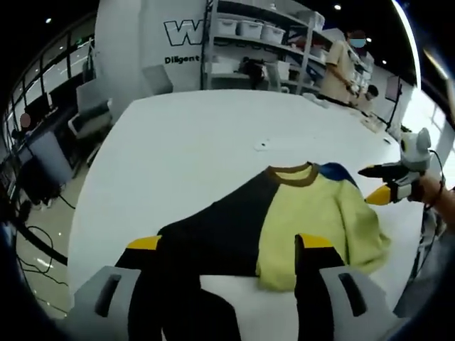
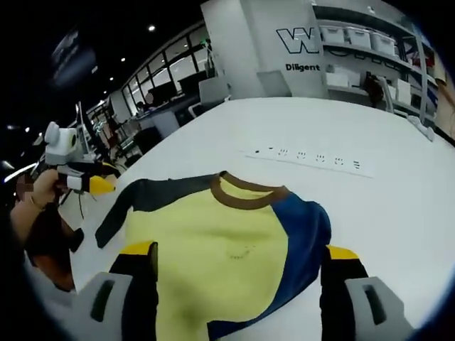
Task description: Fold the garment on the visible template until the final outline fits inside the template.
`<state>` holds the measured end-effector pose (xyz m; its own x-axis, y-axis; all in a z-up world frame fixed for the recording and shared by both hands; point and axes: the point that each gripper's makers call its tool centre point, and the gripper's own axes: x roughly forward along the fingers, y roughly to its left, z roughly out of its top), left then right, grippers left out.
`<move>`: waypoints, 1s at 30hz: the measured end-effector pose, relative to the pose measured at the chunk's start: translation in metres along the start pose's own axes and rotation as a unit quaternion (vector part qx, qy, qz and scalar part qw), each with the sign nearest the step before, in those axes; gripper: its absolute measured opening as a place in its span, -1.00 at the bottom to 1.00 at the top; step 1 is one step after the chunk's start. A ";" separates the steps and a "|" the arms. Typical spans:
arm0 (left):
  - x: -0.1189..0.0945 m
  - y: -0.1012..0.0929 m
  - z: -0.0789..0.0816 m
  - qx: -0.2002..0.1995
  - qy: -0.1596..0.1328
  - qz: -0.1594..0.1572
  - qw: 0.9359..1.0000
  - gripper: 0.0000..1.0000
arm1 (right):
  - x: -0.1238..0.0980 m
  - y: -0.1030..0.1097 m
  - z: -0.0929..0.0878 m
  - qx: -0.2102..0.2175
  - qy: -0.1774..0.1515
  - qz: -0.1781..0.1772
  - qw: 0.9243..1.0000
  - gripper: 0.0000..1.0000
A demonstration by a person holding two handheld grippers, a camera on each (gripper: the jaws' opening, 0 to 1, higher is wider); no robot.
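The big white tabletop [image 1: 185, 149] holds a shirt [image 2: 227, 241] lying flat, yellow in the middle with black and blue sides. Its brown collar [image 2: 245, 195] points to the far wall, where "Diligent" is written under a big W [image 2: 298, 39]. A power strip [image 2: 309, 158] lies past the collar. Shelves [image 1: 263, 32] hold boxes. The left claw [image 1: 227, 245] and right claw [image 2: 242, 252] are both wide open, holding nothing.

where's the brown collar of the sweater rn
In the right gripper view, the brown collar sits at the sweater's far edge, nearest the power strip.
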<state>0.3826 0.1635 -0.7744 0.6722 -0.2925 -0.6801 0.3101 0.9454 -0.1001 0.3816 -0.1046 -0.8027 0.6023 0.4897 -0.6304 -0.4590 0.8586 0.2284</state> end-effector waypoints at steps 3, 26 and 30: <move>0.000 -0.002 -0.004 0.001 0.000 0.000 1.000 0.50 | -0.002 0.003 -0.002 0.002 0.001 0.007 1.000 0.90; 0.007 -0.041 -0.061 -0.018 0.026 -0.063 0.997 0.07 | -0.027 0.045 -0.065 -0.027 0.034 0.049 0.998 0.65; 0.007 -0.046 -0.067 -0.023 0.024 -0.068 0.997 0.01 | -0.030 0.051 -0.072 -0.030 0.031 0.051 0.998 0.62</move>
<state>0.3275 0.1274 -0.8235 0.5925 -0.4131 -0.6916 0.3649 0.9030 -0.2267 0.2933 -0.0869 -0.8251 0.5096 0.5625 -0.6510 -0.5556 0.7929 0.2502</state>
